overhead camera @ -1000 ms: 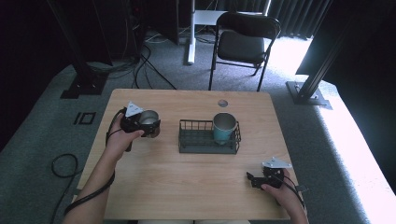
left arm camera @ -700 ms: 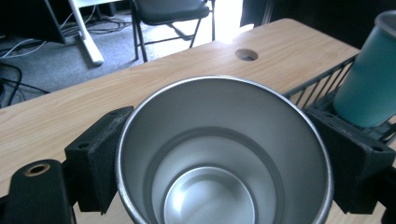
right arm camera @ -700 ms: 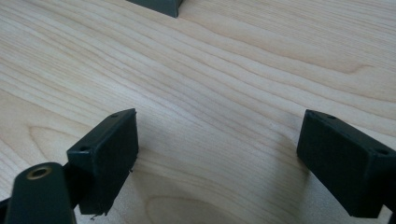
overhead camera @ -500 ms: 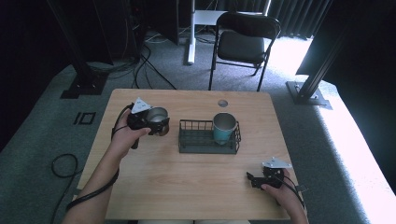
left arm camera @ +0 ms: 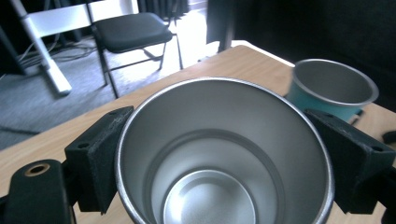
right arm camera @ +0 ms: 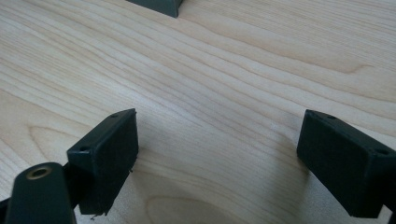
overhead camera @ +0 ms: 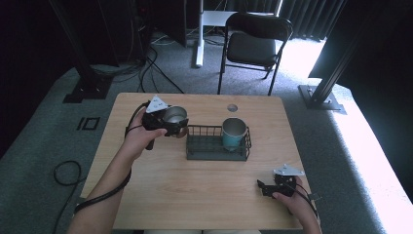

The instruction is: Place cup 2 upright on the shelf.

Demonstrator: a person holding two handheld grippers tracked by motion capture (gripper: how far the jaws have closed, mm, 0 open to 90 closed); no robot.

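A steel cup [overhead camera: 174, 115] hangs in the air just left of the dark wire basket [overhead camera: 216, 152], and my left gripper [overhead camera: 175, 125] is shut on it. In the left gripper view the black pads [left arm camera: 100, 154] press on both sides of the steel cup's [left arm camera: 224, 154] rim, its empty inside facing the camera. A teal cup [overhead camera: 234, 132] with a steel lining stands upright in the right half of the basket; the teal cup [left arm camera: 334, 88] sits beyond the held one. My right gripper [overhead camera: 265, 187] rests low at the table's front right, open, with bare wood between its pads [right arm camera: 105, 158].
The wooden table [overhead camera: 195, 195] has a small round grommet [overhead camera: 232, 107] near its far edge. A black folding chair [overhead camera: 255, 46] stands behind the table, with cables on the floor at the left. A corner of the basket [right arm camera: 159, 5] shows ahead of the right gripper.
My left hand has risen and moved right with the steel cup, from the table's left part up to the basket's left end. The right gripper has stayed in place.
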